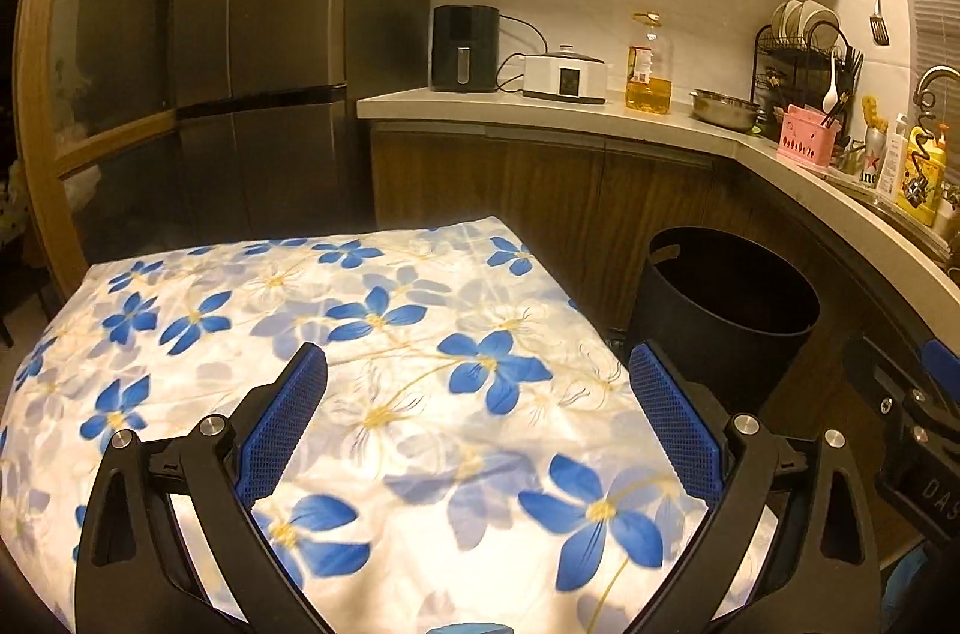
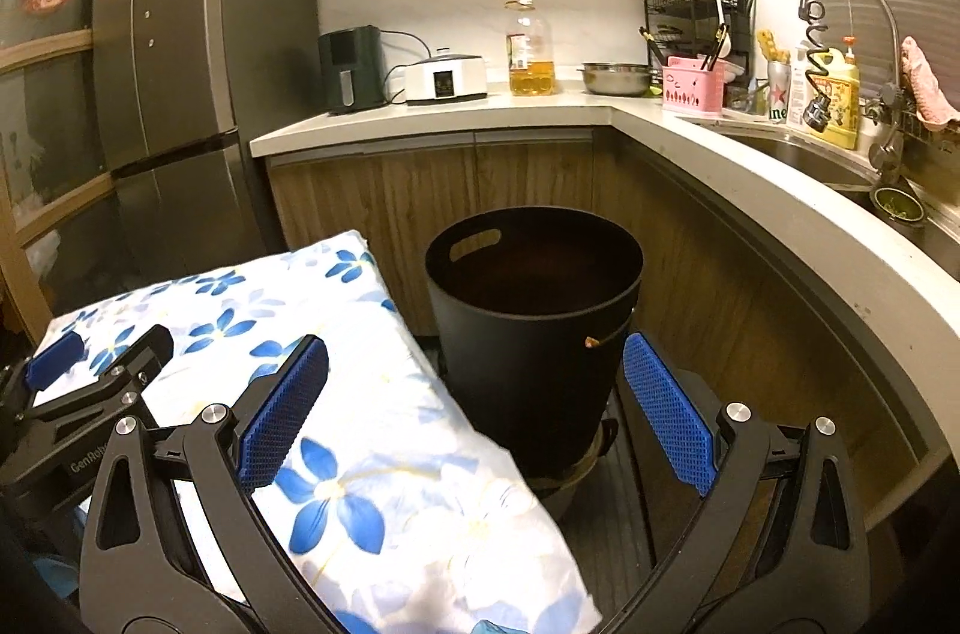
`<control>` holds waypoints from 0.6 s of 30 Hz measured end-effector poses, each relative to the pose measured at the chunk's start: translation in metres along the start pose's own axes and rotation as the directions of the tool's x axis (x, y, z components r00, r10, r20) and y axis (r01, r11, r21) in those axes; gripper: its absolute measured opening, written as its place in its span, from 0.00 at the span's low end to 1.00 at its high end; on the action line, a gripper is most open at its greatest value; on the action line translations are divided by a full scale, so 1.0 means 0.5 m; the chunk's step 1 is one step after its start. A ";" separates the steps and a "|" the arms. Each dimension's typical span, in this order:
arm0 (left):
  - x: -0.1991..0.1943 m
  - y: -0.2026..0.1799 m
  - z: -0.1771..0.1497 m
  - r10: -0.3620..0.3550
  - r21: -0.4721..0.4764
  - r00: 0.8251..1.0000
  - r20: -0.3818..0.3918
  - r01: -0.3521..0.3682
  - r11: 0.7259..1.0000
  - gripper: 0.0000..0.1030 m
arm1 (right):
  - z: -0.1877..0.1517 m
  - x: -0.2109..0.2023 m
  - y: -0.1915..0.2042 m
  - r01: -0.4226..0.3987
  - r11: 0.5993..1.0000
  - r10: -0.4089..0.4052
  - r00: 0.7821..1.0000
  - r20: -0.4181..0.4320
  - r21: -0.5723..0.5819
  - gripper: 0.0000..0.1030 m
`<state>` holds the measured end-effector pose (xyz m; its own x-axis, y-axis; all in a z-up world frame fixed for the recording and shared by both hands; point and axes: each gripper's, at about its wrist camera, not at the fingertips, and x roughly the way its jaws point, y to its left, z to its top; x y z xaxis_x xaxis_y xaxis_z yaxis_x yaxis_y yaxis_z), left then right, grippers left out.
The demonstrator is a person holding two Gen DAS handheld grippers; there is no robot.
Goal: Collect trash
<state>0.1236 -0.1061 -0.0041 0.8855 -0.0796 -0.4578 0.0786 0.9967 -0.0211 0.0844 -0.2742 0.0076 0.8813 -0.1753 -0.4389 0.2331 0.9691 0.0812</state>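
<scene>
- Left gripper: we see its blue-padded fingers spread wide, with nothing between them, hovering over the flowered cloth.
- Right gripper: we log its fingers likewise spread apart and empty, with the bin showing in the gap between them; in the left wrist view it shows only as a black and blue edge at 4 o'clock.
- Trash bin: black, round, upright, with a handle slot near its rim. In the right wrist view it stands at the centre of the frame, on the floor just beside the table's corner and in front of the cabinet doors. In the left wrist view it sits at 3 o'clock. Its inside is too dark for us to tell the contents.
- Table: covered by a white cloth with blue flowers; we see no loose item on the part in view.
- Counter: at 12 o'clock, carrying a dark air fryer, a white cooker, an oil bottle, a steel bowl and a pink basket.
- Fridge: at 10 o'clock, left of the counter.
- Sink with tap: at 2 o'clock.
</scene>
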 end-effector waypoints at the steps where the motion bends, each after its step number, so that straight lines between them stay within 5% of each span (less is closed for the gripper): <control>1: -0.010 0.009 -0.005 -0.001 -0.007 1.000 0.003 0.001 1.000 0.94 | -0.004 -0.009 0.004 -0.002 1.000 0.002 1.000 0.000 -0.003 0.95; 18: -0.121 0.055 -0.047 0.028 -0.011 0.999 0.039 -0.028 1.000 0.94 | -0.045 -0.128 0.057 -0.036 0.997 0.040 0.998 0.055 -0.065 0.95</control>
<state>0.0616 -0.0734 0.0022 0.9047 -0.0522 -0.4228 0.0490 0.9986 -0.0185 0.0253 -0.2313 0.0181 0.9114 -0.1458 -0.3849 0.1738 0.9840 0.0388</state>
